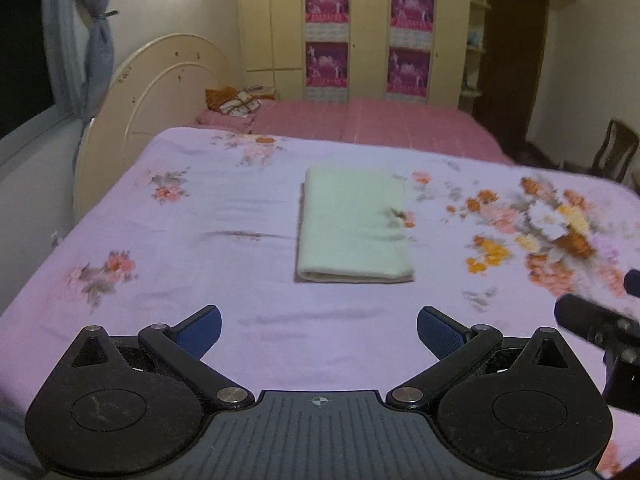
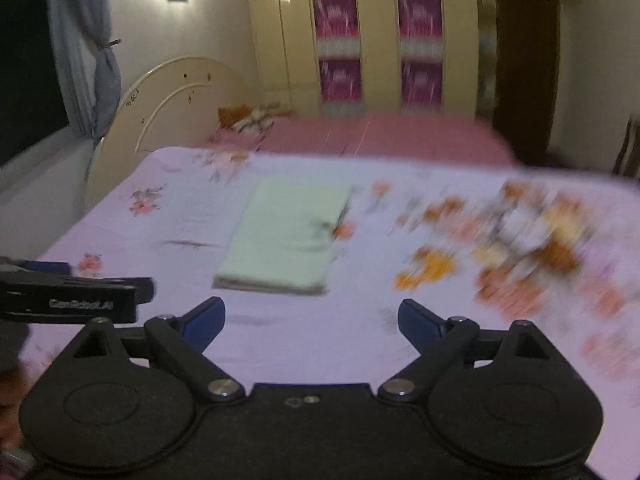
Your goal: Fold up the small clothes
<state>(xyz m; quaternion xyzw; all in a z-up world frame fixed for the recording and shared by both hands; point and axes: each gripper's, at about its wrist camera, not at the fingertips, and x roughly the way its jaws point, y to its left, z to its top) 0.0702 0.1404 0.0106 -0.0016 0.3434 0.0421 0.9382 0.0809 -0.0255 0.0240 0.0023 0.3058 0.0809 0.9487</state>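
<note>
Folded pale-green cloth (image 1: 354, 224) lay on floral bedsheet (image 1: 180, 248), long axis running away, ahead of both grippers. Left gripper (image 1: 319, 330) nearer-centred, right gripper (image 2: 311, 322) offset; both gaped empty.

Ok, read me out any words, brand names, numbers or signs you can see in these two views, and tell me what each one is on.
Pale lettering on the side of the left gripper: a brand name, too blurred to read for certain.
Print under the four pink posters on the wardrobe doors: too small and blurred to read.
Folded pale green cloth and floral bedsheet: no text.
</note>
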